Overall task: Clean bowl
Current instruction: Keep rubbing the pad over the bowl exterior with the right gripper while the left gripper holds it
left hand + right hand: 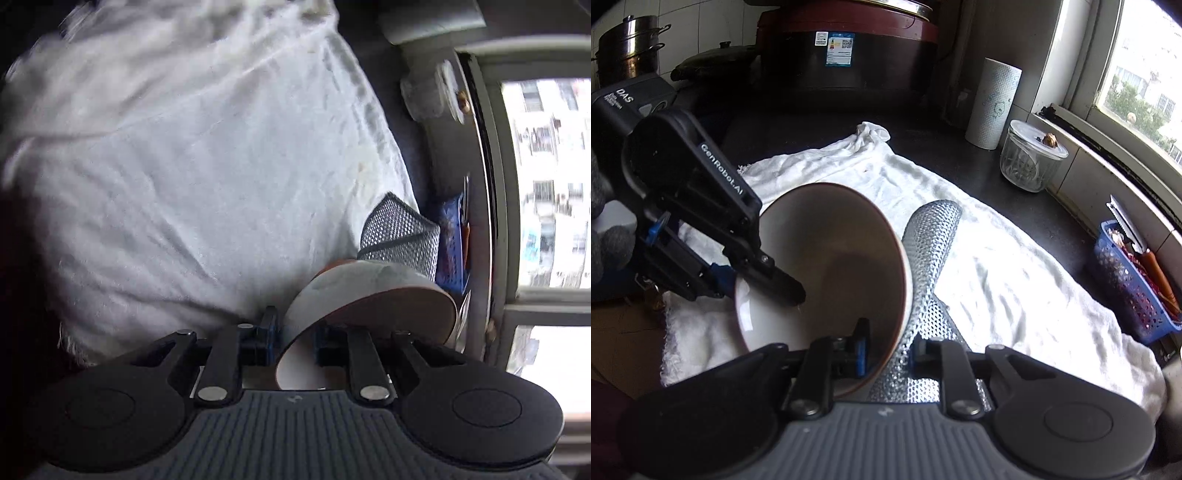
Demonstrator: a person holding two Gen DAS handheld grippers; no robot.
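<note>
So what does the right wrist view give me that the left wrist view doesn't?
Only the right wrist view shows the bowl's pale inside, the left gripper clamped on the rim, the paper towel roll, the dark red cooker and the steel pots. Only the left wrist view shows the bowl's grey underside. Both show the brown-rimmed ceramic bowl tilted over the white cloth, the silver mesh scrubbing cloth, the lidded glass jar, the blue plastic basket and the window.

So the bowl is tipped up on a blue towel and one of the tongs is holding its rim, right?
Not quite: the towel is white, not blue, as the right wrist view shows. The bowl is tipped up on it, and the left tongs hold its rim.
</note>
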